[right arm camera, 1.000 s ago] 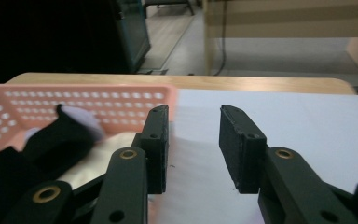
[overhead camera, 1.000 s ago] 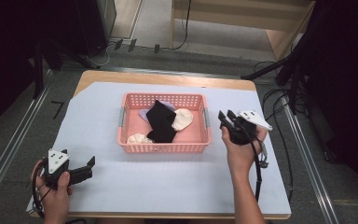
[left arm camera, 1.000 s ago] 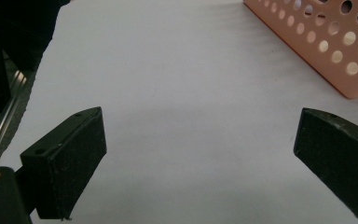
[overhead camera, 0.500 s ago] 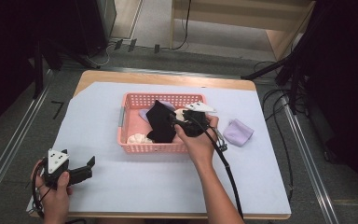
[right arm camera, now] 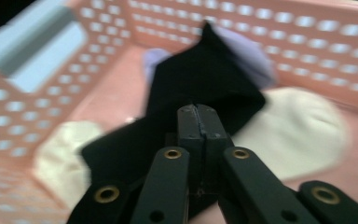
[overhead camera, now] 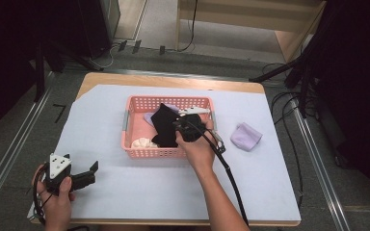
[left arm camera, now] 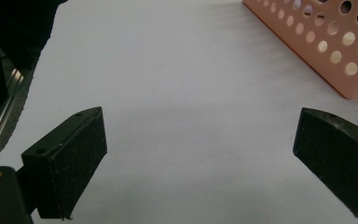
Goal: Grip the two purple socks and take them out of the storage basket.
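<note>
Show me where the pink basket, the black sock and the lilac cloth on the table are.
pink basket (overhead camera: 161, 153): high view, near wall.
black sock (overhead camera: 163, 126): high view, middle of fabric.
lilac cloth (overhead camera: 246, 136): high view, its centre.

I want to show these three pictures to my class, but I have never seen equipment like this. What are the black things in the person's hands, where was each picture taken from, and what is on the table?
A person holds a hand-operated gripper in each hand; each has two black jaws and its own camera. The high view looks down on the table. The left gripper rests near the table's front edge, jaws wide apart and holding nothing; the left gripper view looks along them. The right gripper is in the pink basket; in the right gripper view its jaws are pressed together over a black sock, though a grip on it is not clear. Cream socks and a lilac one also lie in the basket. Another lilac sock lies on the table to its right.
</note>
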`<state>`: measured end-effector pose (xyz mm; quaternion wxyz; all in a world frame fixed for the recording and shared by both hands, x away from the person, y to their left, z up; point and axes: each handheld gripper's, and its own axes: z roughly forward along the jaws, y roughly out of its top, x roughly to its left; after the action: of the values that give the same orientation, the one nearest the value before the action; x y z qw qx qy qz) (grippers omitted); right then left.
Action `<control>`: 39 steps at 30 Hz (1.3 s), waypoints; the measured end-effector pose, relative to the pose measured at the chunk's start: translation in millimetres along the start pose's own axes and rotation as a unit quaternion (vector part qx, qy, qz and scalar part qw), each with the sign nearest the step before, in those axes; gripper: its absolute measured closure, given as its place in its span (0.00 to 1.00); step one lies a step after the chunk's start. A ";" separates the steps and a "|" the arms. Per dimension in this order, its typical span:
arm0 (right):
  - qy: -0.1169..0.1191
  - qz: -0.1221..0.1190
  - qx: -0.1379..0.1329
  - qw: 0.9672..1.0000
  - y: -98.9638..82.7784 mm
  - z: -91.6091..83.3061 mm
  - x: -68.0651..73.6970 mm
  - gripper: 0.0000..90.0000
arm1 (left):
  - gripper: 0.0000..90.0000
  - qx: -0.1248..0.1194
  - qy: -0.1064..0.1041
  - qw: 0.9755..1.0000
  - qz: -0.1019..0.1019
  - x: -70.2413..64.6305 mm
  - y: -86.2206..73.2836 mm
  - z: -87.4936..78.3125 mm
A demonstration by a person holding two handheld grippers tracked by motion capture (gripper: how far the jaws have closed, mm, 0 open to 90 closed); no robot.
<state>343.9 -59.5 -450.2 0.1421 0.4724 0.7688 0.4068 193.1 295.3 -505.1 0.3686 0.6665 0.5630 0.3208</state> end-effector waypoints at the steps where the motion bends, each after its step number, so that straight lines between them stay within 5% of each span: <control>1: -0.019 0.018 -0.003 1.000 0.4 -3.5 -7.8 1.00 | 0.04 0.001 0.000 1.000 0.000 0.1 0.1 0.2; 5: -0.024 0.046 -0.028 0.998 3.9 -8.8 -17.3 0.93 | 0.04 0.003 -0.001 1.000 0.000 -0.1 0.2 0.4; 12: -0.036 0.024 -0.058 0.997 20.3 0.7 -14.6 0.87 | 0.04 0.003 -0.001 1.000 0.000 0.1 0.2 0.3; 13: -0.042 0.023 -0.034 0.998 27.3 8.3 -14.1 0.86 | 0.04 0.002 -0.001 1.000 0.000 0.1 0.1 0.4; 16: -0.052 0.010 -0.043 0.998 32.8 16.0 -15.0 0.85 | 0.04 0.001 0.000 1.000 -0.002 0.3 0.0 0.4; 21: -0.070 0.016 -0.008 0.997 41.7 41.6 -26.9 0.77 | 0.04 0.001 -0.004 1.000 -0.005 1.3 0.0 -0.2; 24: -0.068 0.009 0.011 0.998 40.6 64.1 -33.0 0.64 | 0.04 0.000 -0.006 1.000 -0.006 1.7 0.0 0.0; 27: -0.048 0.036 0.026 0.998 40.5 76.9 -36.7 0.56 | 0.04 0.001 -0.006 1.000 -0.007 1.7 0.1 0.0; 30: -0.041 0.037 0.048 0.997 39.2 84.9 -39.4 0.65 | 0.04 0.002 -0.006 1.000 -0.007 1.8 0.1 0.0; 31: -0.026 0.048 0.062 0.997 40.2 84.3 -41.4 0.83 | 0.04 0.002 -0.007 1.000 -0.007 2.0 0.1 0.2; 33: -0.020 0.058 0.060 0.996 41.2 82.5 -40.8 0.89 | 0.04 0.001 -0.007 1.000 -0.009 1.9 0.2 0.4; 34: -0.022 0.044 0.050 0.997 43.3 75.4 -36.9 0.95 | 0.04 0.002 -0.007 1.000 -0.010 1.9 0.2 0.5; 39: -0.025 -0.001 0.016 1.000 45.0 62.4 -24.6 0.96 | 0.04 0.002 -0.008 1.000 -0.008 2.1 0.3 0.5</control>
<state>421.6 -39.5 -459.3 0.1539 0.4837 0.7719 0.3828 193.9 297.2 -505.1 0.3740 0.6657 0.5659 0.3111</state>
